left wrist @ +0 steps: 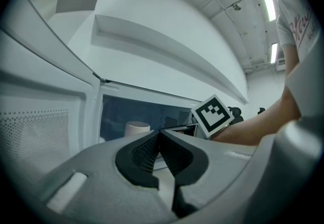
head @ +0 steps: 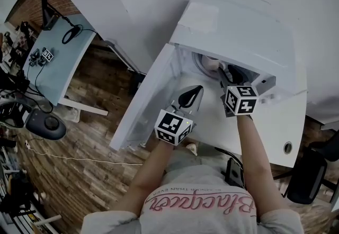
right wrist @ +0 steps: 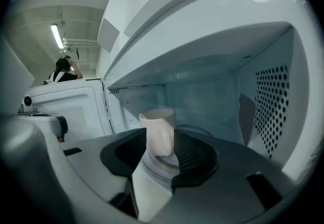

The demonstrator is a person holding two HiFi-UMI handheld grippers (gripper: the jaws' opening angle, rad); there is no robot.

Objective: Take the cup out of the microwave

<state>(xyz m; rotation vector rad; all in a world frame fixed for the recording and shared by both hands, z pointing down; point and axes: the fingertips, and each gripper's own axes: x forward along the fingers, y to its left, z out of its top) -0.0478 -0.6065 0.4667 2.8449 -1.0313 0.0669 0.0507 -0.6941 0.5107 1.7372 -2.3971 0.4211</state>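
Note:
A cream cup stands on the glass turntable inside the white microwave, its handle turned toward my right gripper. The microwave door hangs open to the left. My right gripper reaches into the cavity, open, with the cup between its fingertips; the pads do not visibly press on it. In the head view the right gripper is just in front of the cup. My left gripper is shut and empty in front of the opening, level. From the left gripper view the cup shows inside.
The microwave sits on a white table with a cable hole. A pale desk with cables and a dark chair stand at the left on the wooden floor. Another black chair is at the right. A person stands far off.

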